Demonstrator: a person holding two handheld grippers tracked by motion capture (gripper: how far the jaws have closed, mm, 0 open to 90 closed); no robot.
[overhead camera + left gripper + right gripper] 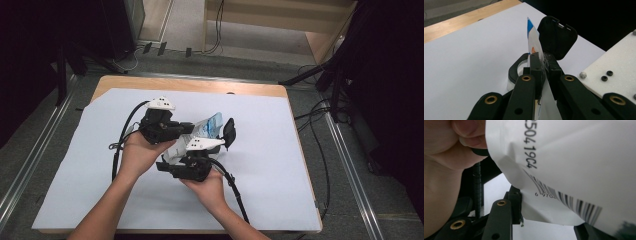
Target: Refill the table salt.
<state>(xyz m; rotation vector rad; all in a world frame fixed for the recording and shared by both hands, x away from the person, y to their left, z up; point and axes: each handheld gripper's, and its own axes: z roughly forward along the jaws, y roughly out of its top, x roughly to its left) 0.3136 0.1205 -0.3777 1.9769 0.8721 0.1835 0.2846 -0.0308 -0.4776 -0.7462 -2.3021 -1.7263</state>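
While both hands hold near the counter's (280, 150) middle, we count one white packet (209, 126) and two claws: left claw (541, 61) pinching the packet's edge, right claw (544, 217) straddling its barcoded end, contact unclear. One black-lidded jar (515, 71) sits alongside.

Even overhead light brightens the white sheet (280, 150), surroundings fall dark, close packet (574, 165) slightly blurred.
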